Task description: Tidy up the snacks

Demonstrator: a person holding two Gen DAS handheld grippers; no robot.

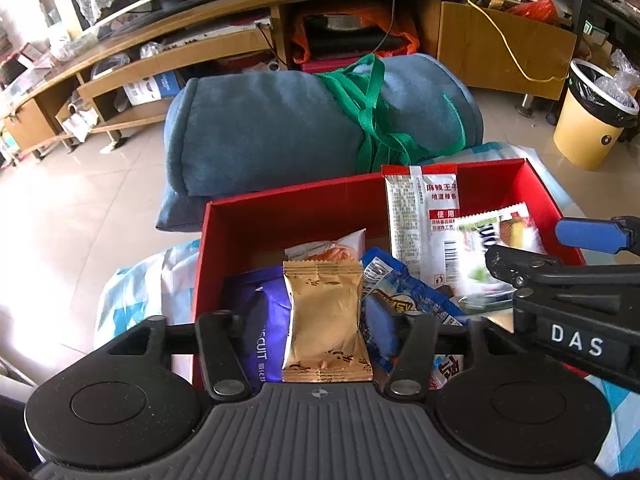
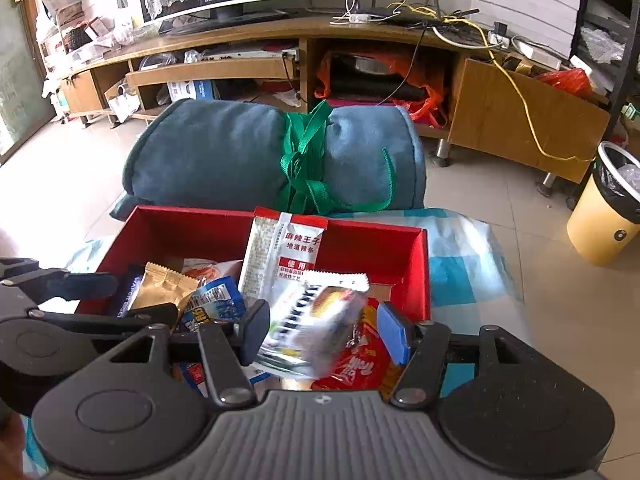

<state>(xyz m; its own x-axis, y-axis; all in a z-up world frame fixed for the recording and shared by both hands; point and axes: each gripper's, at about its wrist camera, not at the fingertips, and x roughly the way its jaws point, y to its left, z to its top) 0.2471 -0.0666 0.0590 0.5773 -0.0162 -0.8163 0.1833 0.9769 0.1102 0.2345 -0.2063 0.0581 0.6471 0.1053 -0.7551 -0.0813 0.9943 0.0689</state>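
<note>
A red cardboard box (image 1: pixel 280 200) (image 2: pixel 192 212) holds several snack packets. In the left wrist view a gold packet (image 1: pixel 326 320) stands between the jaws of my left gripper (image 1: pixel 312 340). The jaws are open, with a gap on either side of it. A purple biscuit packet (image 1: pixel 260 320) and a blue packet (image 1: pixel 400 280) lie beside it. My right gripper (image 2: pixel 324 332) hovers over the box's right half, open. A blurred white packet (image 2: pixel 312 320) hangs between its fingers, clear of the blue pad (image 2: pixel 394 332). A tall white-and-red packet (image 2: pixel 280 256) leans on the back wall.
The box rests on a blue-and-white checked cloth (image 2: pixel 460 264). Behind it lies a rolled blue blanket (image 1: pixel 300 132) tied with a green strap. A wooden TV cabinet (image 1: pixel 500 48) runs along the back, and a yellow bin (image 1: pixel 592 120) stands on the tiled floor at the right.
</note>
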